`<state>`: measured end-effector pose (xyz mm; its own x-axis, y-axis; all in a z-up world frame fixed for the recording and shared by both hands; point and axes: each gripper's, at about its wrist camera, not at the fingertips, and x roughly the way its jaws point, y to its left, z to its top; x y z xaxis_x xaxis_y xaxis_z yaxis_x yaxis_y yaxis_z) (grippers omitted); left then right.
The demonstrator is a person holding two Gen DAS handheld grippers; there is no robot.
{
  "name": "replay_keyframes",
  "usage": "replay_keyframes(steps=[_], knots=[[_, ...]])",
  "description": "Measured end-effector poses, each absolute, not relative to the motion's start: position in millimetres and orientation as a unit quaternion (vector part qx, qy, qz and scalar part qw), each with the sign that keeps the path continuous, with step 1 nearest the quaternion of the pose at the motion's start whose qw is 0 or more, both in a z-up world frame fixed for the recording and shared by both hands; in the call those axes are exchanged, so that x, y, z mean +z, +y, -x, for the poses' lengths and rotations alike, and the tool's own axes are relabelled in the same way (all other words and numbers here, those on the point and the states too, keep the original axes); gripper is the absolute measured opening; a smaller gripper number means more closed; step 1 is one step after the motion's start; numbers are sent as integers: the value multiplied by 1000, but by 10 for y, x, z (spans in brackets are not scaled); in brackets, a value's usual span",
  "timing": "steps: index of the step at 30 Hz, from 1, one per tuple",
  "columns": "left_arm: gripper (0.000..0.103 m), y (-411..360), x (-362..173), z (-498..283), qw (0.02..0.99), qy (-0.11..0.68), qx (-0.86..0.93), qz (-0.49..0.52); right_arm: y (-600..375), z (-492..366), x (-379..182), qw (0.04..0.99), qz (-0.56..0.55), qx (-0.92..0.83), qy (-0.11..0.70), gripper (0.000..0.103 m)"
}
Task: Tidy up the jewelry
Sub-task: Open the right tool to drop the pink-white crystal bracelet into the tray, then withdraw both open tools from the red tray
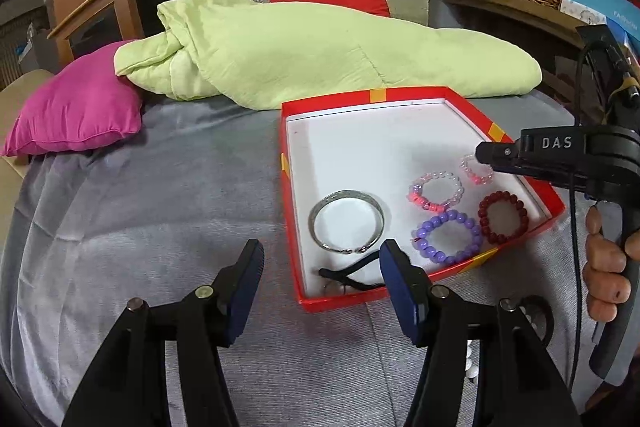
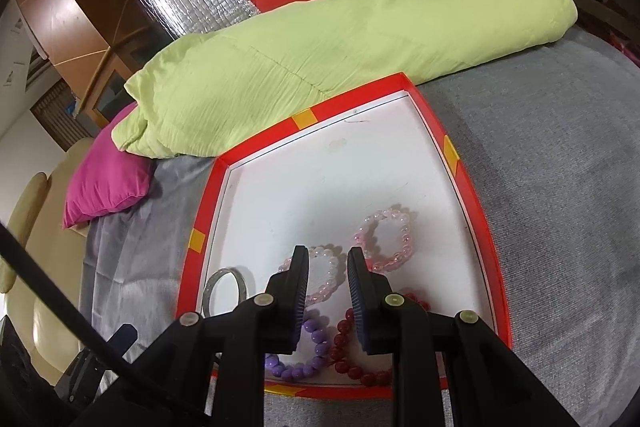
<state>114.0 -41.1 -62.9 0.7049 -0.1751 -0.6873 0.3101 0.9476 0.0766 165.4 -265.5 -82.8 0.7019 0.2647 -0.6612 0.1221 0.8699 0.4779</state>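
Both wrist cameras are looking steeply down at the red box (image 1: 404,95) (image 2: 352,93), the right one nearer, sharing its white floor.

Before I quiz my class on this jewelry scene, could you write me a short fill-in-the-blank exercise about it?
1. The bracelets lie inside a red ____.
2. The beaded bracelet nearest the silver bangle is ____ in colour.
3. Behind the box lies a folded light ____ blanket.
4. The pillow left of the blanket is ____.

Missing words: box; purple; green; pink
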Motion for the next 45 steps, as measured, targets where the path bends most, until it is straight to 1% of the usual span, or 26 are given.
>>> replay_keyframes(steps=[5,8,9,12,17,19,22,30,31,34,38,40,45], knots=[[66,-281,-604,-1165,922,361,-114,-83,-2705,-1615,-779,892,-248,34,376,23],[68,-129,-589,-1223,925,364,-95,-56,-2790,-1574,-741,895,-250,26,368,24],[69,-73,-589,-1249,925,368,-88,-43,-2830,-1556,-729,896,-251,23,365,25],[69,65,-608,-1324,923,379,-71,-9,-2946,-1519,-701,897,-257,11,358,26],[69,163,-689,-1394,916,396,-56,15,-3133,-1465,-669,901,-258,-12,349,26],[69,173,-730,-1411,912,404,-58,24,-3189,-1453,-667,903,-251,-25,348,31],[69,176,-778,-1427,909,412,-56,25,-3273,-1456,-704,899,-256,-37,355,39],[69,139,-915,-1457,892,443,-72,44,-3304,-1568,-941,875,-251,-46,411,39],[69,127,-921,-1464,891,446,-73,42,-3296,-1592,-985,871,-253,-41,420,38],[69,110,-946,-1472,884,457,-85,46,-3258,-1627,-1067,863,-244,-46,439,26],[69,93,-967,-1467,879,465,-95,53,-3235,-1641,-1088,866,-227,-56,442,21],[69,89,-958,-1463,878,466,-99,52,-3236,-1647,-1104,866,-221,-62,444,17],[69,68,-933,-1450,876,467,-111,52,-3220,-1666,-1128,868,-211,-69,444,15]])
